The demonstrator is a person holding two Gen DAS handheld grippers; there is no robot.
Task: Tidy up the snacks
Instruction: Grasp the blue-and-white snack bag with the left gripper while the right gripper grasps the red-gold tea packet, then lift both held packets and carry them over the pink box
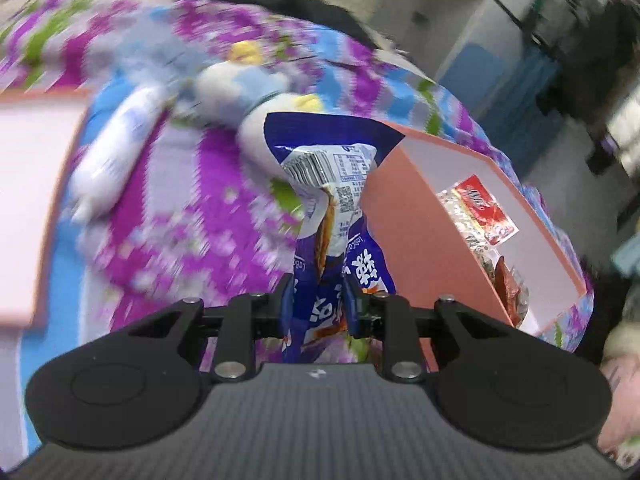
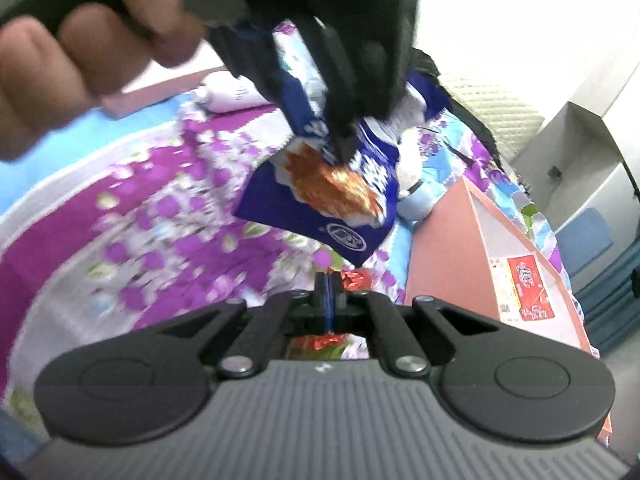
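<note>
Two grippers, one real load: our left gripper (image 1: 318, 304) has its fingers pinched on the blue snack bag (image 1: 332, 208), dangling above the flowery bedspread (image 1: 192, 216) just left of the pink box (image 1: 416, 248). The right gripper (image 2: 330, 300) is fully shut; red foil (image 2: 354, 280) shows beside it, whether held we can't tell. That thin pinch could slip, or the bag could snag the box wall.

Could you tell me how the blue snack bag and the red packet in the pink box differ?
The blue snack bag hangs crumpled, clamped in the left claw; the red packet lies flat in the pink box, untouched. The bag looks larger, blue and white; the packet red. Both are printed wrappers.
</note>
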